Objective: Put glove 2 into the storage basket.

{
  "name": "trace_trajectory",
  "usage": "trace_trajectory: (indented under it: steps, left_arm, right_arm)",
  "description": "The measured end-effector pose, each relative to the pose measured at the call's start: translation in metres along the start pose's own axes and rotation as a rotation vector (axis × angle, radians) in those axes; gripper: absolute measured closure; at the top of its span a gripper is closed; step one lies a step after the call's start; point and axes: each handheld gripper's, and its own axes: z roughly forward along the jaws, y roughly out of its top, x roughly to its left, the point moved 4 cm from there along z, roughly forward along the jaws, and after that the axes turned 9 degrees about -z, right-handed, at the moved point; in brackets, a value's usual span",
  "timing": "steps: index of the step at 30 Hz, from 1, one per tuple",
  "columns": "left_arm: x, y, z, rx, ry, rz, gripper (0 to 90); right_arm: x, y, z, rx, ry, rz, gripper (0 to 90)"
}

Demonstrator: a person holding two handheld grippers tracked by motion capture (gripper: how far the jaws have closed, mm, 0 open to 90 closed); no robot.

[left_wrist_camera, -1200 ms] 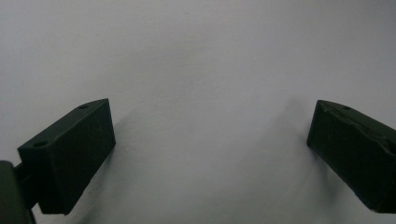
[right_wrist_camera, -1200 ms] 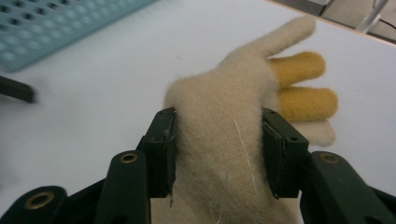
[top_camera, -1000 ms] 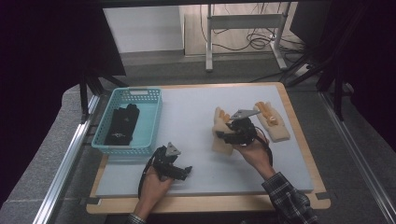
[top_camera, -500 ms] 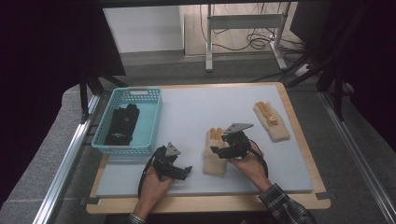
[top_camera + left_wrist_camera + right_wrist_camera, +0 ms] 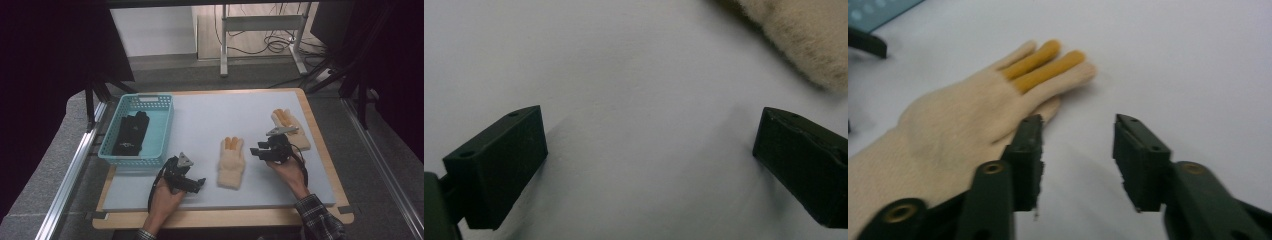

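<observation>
The counter (image 5: 210, 117) has a pale grey-white top edged in light wood. A turquoise basket (image 5: 162, 135) stands at its left side. A cream glove with orange fingers (image 5: 231, 161) lies flat near the middle, and a second matching glove (image 5: 289, 125) lies at the right.

The top edge of the left gripper view is cutting off most of the cream glove (image 5: 804, 37), blurred beyond the right-hand jaw. In the right gripper view, the left edge is clipping the glove's cuff, and one jaw is covering its thumb side.
</observation>
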Motion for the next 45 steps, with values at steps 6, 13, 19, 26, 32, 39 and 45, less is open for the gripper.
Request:
trace_trajectory:
  steps: [6,13,19,26,32,39,45]
  left_arm:
    - [0.0,0.0,0.0,0.0,0.0,0.0,1.0]
    - [0.0,0.0,0.0,-0.001,0.001,0.001,1.1]
    - [0.0,0.0,0.0,0.0,0.001,0.001,1.1]
    - [0.0,0.0,0.0,0.0,0.001,0.002,1.0]
    - [0.0,0.0,0.0,0.004,0.002,0.006,1.0]
    - [0.0,0.0,0.0,0.004,0.001,0.006,1.0]
    - [0.0,0.0,0.0,0.004,0.002,0.006,1.0]
  right_arm:
    - [0.018,0.007,0.026,0.021,0.032,-0.054,62.2]
    - [0.025,0.006,0.043,0.053,0.032,-0.064,85.7]
    - [0.018,0.014,0.012,-0.01,-0.027,-0.068,76.8]
    - [-0.012,0.006,-0.005,-0.017,-0.1,-0.032,65.2]
    - [-0.059,-0.01,-0.041,-0.02,-0.223,0.043,78.0]
    - [-0.113,-0.049,-0.066,0.026,-0.349,0.147,88.2]
    - [-0.138,-0.071,-0.078,0.046,-0.428,0.197,88.2]
